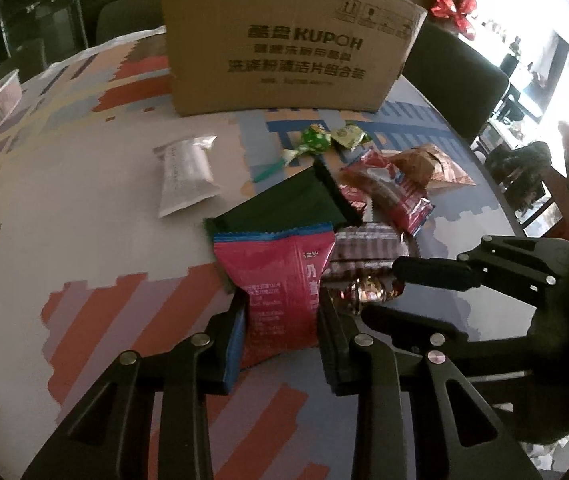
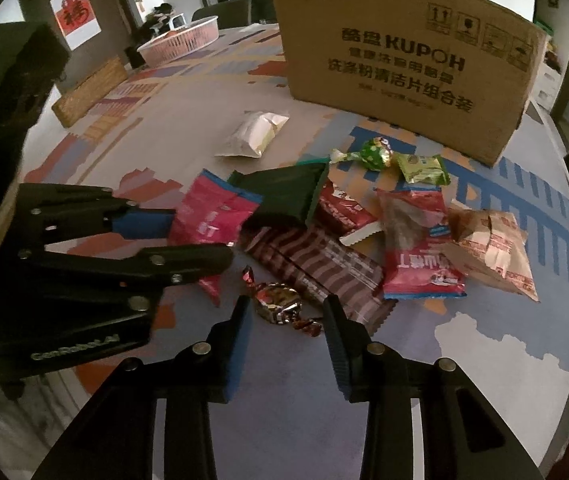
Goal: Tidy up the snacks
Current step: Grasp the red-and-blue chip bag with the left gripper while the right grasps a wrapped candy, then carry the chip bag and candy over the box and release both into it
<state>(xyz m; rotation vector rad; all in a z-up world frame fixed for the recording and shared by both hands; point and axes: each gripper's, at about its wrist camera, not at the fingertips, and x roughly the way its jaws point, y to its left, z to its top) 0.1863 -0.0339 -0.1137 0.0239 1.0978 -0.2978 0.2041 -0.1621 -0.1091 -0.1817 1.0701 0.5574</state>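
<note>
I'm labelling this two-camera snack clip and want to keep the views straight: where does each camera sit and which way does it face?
Left wrist: rides the left gripper, looking along its fingers at the pink snack packet between them; the right gripper enters from the right.
Right wrist: rides the right gripper, facing the foil-wrapped candy; the left gripper enters from the left.
Shared: the snack pile, the cardboard box and the patterned table.
</note>
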